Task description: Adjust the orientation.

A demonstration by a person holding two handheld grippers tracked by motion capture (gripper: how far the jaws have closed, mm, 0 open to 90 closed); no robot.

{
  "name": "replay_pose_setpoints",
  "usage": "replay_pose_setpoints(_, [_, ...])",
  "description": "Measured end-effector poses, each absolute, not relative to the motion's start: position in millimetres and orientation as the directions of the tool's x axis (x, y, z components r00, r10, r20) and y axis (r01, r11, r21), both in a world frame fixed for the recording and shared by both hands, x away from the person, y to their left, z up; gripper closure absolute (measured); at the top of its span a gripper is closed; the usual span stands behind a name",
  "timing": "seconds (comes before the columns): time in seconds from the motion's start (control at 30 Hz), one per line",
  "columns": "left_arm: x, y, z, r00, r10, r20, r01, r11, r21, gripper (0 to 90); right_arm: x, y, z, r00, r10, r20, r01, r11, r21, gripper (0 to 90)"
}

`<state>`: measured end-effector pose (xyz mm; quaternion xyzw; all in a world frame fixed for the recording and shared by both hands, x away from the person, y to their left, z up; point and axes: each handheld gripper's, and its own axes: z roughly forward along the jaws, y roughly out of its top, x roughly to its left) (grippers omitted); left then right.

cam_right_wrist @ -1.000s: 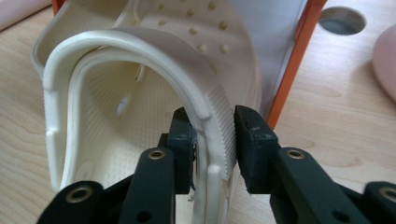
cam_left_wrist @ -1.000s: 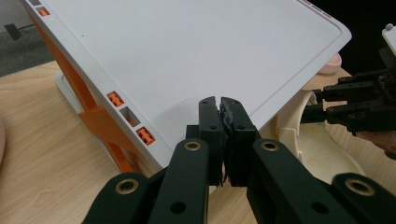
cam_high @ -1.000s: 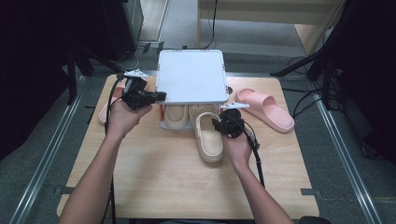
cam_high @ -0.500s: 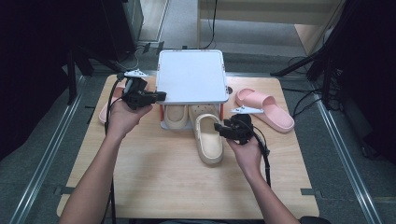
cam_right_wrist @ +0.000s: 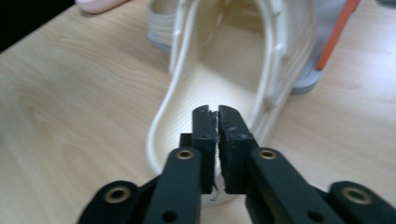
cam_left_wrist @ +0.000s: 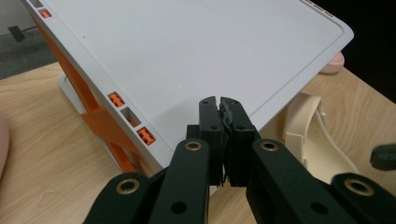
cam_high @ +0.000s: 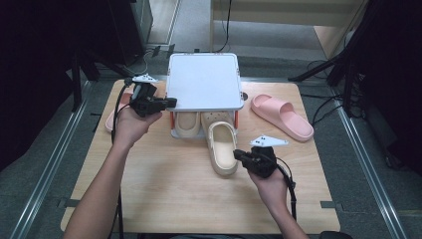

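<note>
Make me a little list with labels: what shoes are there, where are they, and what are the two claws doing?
Cream clog: toe under the white rack, heel sticking out
Second cream shoe: under the rack
Pink slipper: on the table, right of the rack
Left claw: shut, empty, at the rack's edge
Right claw: shut, empty, by the clog's heel

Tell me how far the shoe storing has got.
One cream clog sits under the white rack. The second cream clog is half in, heel sticking out; the right gripper, shut and empty, is at that heel. Both pink slippers remain outside.
</note>
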<state>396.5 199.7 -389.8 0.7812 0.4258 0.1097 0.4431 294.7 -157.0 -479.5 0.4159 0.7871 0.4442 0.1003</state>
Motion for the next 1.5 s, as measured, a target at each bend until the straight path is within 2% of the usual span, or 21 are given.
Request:
replay_pose_setpoints(0.37, [396.5, 198.0, -389.8, 0.607, 0.767, -0.209, 0.573, -0.240, 0.784, 89.2, 260.5, -151.9, -504.2, -0.661, 0.712, 0.235, 0.606, 0.323, 0.727, 90.0])
replay_pose_setpoints(0.57, [396.7, 199.0, -390.0, 0.609, 0.765, -0.209, 0.571, -0.241, 0.785, 89.1, 255.0, -148.3, -517.3, -0.672, 0.704, 0.228, 0.619, 0.366, 0.695, 90.0])
replay_pose_setpoints(0.73, [397.0, 199.4, -390.4, 0.611, 0.762, -0.216, 0.572, -0.236, 0.785, 89.1, 259.5, -145.2, -522.0, -0.670, 0.717, 0.192, 0.615, 0.391, 0.684, 90.0])
replay_pose_setpoints(1.07, [397.0, 199.7, -390.7, 0.615, 0.758, -0.215, 0.570, -0.239, 0.786, 89.1, 274.7, -134.0, -512.8, -0.688, 0.704, 0.176, 0.576, 0.381, 0.723, 90.0])
replay_pose_setpoints(1.5, [397.1, 200.5, -391.4, 0.617, 0.756, -0.218, 0.567, -0.235, 0.789, 89.2, 312.4, -119.0, -505.9, -0.695, 0.703, 0.152, 0.561, 0.397, 0.727, 90.0])
